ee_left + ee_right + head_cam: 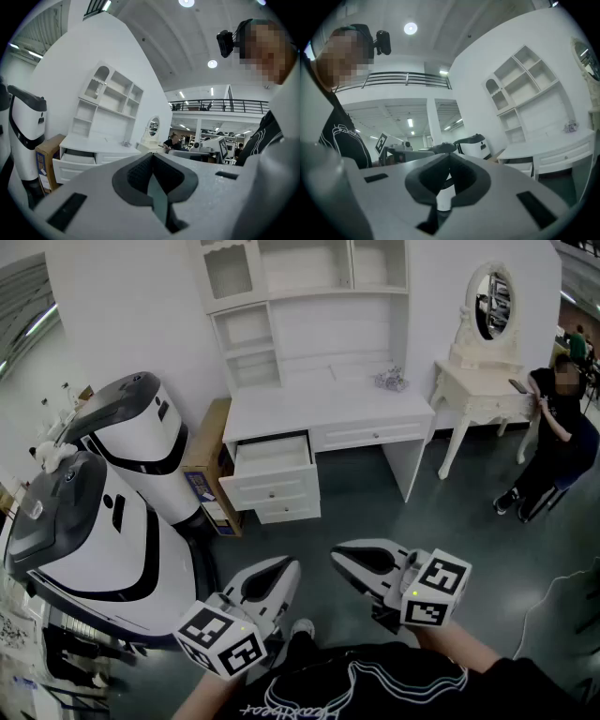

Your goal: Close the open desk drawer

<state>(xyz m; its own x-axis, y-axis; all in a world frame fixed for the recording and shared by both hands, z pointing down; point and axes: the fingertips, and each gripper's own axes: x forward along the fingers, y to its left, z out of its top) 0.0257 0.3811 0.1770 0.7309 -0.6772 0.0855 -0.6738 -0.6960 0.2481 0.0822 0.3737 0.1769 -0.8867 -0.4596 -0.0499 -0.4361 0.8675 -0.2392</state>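
The left tongs point(151, 157) and the right tongs point(449, 157) are both pressed closed on nothing, held side by side close to the person's body. Well ahead of them, slightly toward the left tongs' side, the top drawer point(270, 454) stands pulled out of the white counter point(323, 407). A bulky white machine point(122, 512) looms just outside the left tongs. Walking in could clip it, and an off-centre push with narrow closed tips may skew or jam the drawer.
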